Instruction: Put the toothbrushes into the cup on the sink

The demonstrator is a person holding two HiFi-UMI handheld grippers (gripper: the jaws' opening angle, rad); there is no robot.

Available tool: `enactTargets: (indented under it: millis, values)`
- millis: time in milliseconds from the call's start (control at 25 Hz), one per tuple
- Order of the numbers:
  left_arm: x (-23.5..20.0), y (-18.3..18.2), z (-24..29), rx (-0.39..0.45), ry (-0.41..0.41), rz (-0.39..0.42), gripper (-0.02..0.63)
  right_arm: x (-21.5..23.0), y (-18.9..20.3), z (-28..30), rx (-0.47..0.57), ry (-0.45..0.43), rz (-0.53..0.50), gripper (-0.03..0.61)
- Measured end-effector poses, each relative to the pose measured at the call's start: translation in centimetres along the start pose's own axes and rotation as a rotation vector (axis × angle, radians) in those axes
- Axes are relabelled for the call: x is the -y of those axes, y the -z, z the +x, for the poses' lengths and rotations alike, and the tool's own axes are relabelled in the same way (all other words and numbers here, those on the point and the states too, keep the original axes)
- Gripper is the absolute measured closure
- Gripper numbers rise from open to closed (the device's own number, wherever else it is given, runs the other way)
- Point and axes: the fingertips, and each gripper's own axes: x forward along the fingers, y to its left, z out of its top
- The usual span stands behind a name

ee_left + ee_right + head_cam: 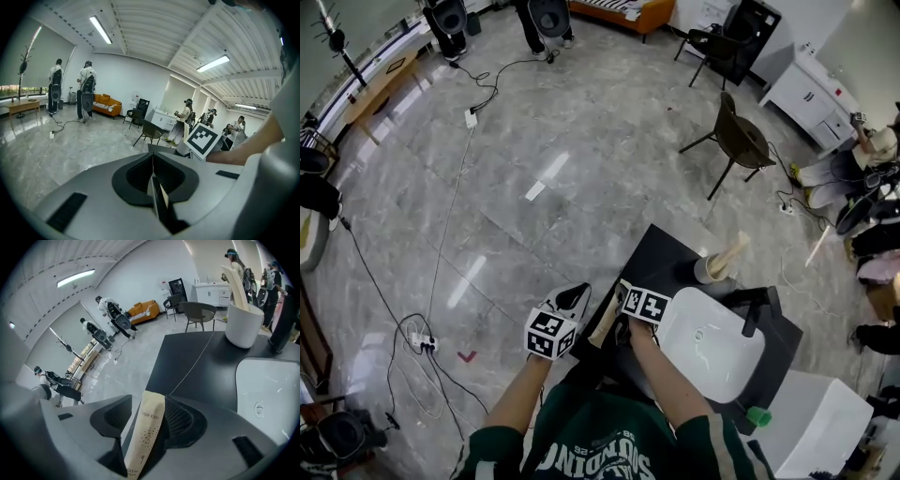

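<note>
Around: a black bench [661,253] carries a white sink [712,361] with a dark tap [754,314]; a chair [741,139] stands on the floor at 12 o'clock
Cup: the white cup [243,324] stands at the bench's far edge, at 1 o'clock from the right hand-held gripper [150,416], with a second toothbrush [234,282] leaning in it
Hidden: the wrapped toothbrush [146,437] is cut off at its lower end, its print only partly readable
Right hand-held gripper: jaws clamped on the wrapped toothbrush, over the bench's near corner
Left hand-held gripper [153,168]: jaws closed together, empty, at 9 o'clock from the right one

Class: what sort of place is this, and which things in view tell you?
Probably an open workroom or lab, not a bathroom: the sink stands alone on a black counter amid wide stone floor, with a sofa, a chair and people wearing gear.
</note>
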Motion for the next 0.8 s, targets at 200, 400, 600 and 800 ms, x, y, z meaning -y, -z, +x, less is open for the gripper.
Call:
enactTargets:
  millis: [200, 400, 600, 800]
  values:
    - [-0.9, -0.1, -0.4, 0.005, -0.016, -0.014, 0.601, -0.3, 0.6, 1.1, -0.045, 0.018, 0.008, 0.362]
    - [-1.8, 0.0, -0.8, 0.004, -0.03, -0.032, 0.601, 0.1, 1.1, 1.7, -0.081, 0.038, 0.041, 0.362]
    - [-2.1, 0.2, -1.0, -0.003, -0.037, -0.034, 0.601, 0.7, 1.4, 2.2, -0.135, 0.073, 0.02, 0.373]
    - [-2.3, 0.3, -1.1, -0.003, -0.038, -0.037, 0.601, 0.8, 1.5, 2.2, -0.174, 0.044, -0.024, 0.403]
